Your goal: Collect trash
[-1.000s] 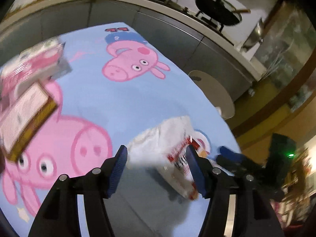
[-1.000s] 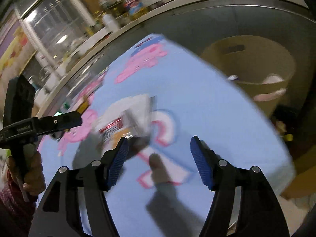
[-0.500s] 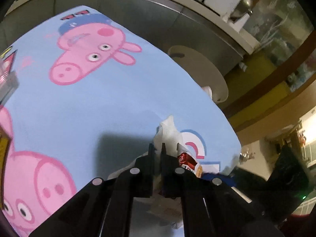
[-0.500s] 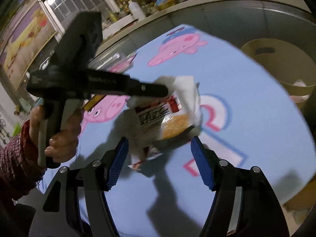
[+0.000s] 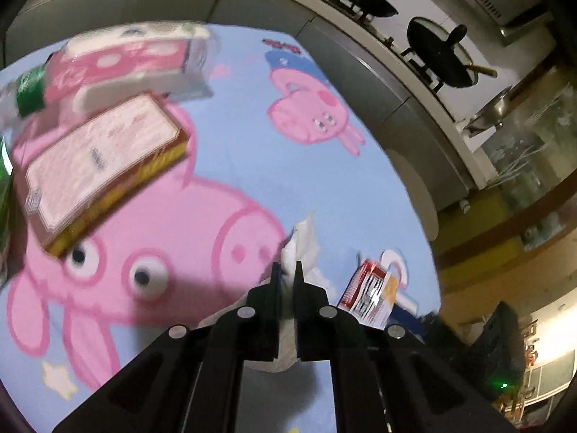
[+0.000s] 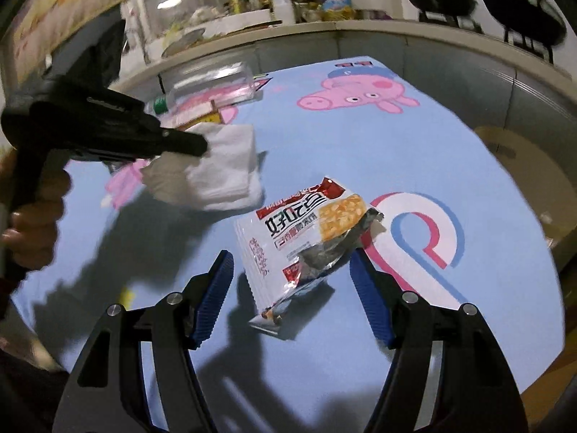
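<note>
My left gripper is shut on a crumpled white tissue, which pokes out above the fingertips and hangs below them. In the right wrist view the left gripper holds the tissue clear of the blue cartoon tablecloth. A torn white and red snack wrapper lies flat on the cloth; it also shows in the left wrist view as the wrapper to the right. My right gripper stands open, its blue pads either side of the wrapper's near end without touching it.
A flat box, a pink tissue pack and a clear bottle crowd the table's far left. A beige bin stands off the right edge. A kitchen counter with pans runs behind.
The left gripper closed on the tissue and lifted it left, off the wrapper. The right gripper rolled and moved in over the uncovered wrapper, still open.
</note>
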A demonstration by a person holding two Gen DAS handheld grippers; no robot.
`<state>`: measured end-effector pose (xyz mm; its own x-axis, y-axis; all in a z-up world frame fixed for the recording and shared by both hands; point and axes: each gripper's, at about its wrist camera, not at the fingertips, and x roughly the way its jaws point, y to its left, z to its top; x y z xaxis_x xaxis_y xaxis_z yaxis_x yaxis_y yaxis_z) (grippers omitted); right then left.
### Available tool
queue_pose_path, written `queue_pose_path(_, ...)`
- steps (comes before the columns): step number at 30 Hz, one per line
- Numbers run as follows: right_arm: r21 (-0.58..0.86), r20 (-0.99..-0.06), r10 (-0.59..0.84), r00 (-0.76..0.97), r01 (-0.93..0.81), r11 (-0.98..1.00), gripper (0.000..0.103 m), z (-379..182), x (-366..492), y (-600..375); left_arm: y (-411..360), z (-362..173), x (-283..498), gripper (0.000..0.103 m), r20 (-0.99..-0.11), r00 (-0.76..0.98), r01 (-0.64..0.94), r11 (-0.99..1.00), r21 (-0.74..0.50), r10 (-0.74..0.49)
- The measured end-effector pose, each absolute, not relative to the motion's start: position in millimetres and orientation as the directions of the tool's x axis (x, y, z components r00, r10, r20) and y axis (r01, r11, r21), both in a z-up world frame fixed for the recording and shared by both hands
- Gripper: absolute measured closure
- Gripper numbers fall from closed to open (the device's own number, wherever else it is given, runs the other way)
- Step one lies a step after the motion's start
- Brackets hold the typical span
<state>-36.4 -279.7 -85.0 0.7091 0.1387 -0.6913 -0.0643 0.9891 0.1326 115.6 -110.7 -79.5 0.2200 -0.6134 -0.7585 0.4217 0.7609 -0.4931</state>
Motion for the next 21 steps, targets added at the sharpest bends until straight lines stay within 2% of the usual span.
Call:
queue_pose_path(1,0.094,-0.690,0.118,0.714,-0.073,0.993,0.053,-85.7,-37.6,-275.9,-110.9,-82.3,112.5,0.097,-0.763,0.216,0.422,0.763,-0.489,-0.609)
queue_pose_path(2,0.050,-0.687,0.091,0.721,-0.077,0.996,0.064,-86.4,-39.3,-273.2,-112.0,-86.1,109.0,0.097,-0.769,0.210,0.423,0.765,-0.486,-0.604)
queue_pose_path(5,0.079,-0.677,0.113,0.727,-0.081,0.994,0.088,-86.3,-37.8,-280.5,-116.4,-94.4,103.3,0.097,-0.775,0.188,0.427,0.761,-0.489,-0.604)
queue_pose_path(6,0.121,-0.674,0.134,0.727,-0.070,0.990,0.093,-85.0,-36.8,-289.7,-119.5,-95.0,102.4,0.097,-0.776,0.183,0.429,0.759,-0.490,-0.604)
queue_pose_path(8,0.163,-0.664,0.132,0.736,-0.029,0.986,0.096,-83.0,-34.3,-305.0,-127.5,-93.3,102.0,0.097,-0.771,0.170,0.437,0.748,-0.500,-0.614)
queue_pose_path(15,0.237,-0.636,0.091,0.766,0.081,0.968,0.096,-76.5,-20.3,-358.5,-182.4,-71.7,103.0,0.097,-0.753,0.123,0.516,0.690,-0.508,-0.646)
queue_pose_path(21,0.245,-0.618,0.003,0.786,0.188,0.951,0.096,-69.4,-12.6,-422.8,-259.7,-52.8,116.2,0.097,-0.751,0.093,0.589,0.644,-0.489,-0.654)
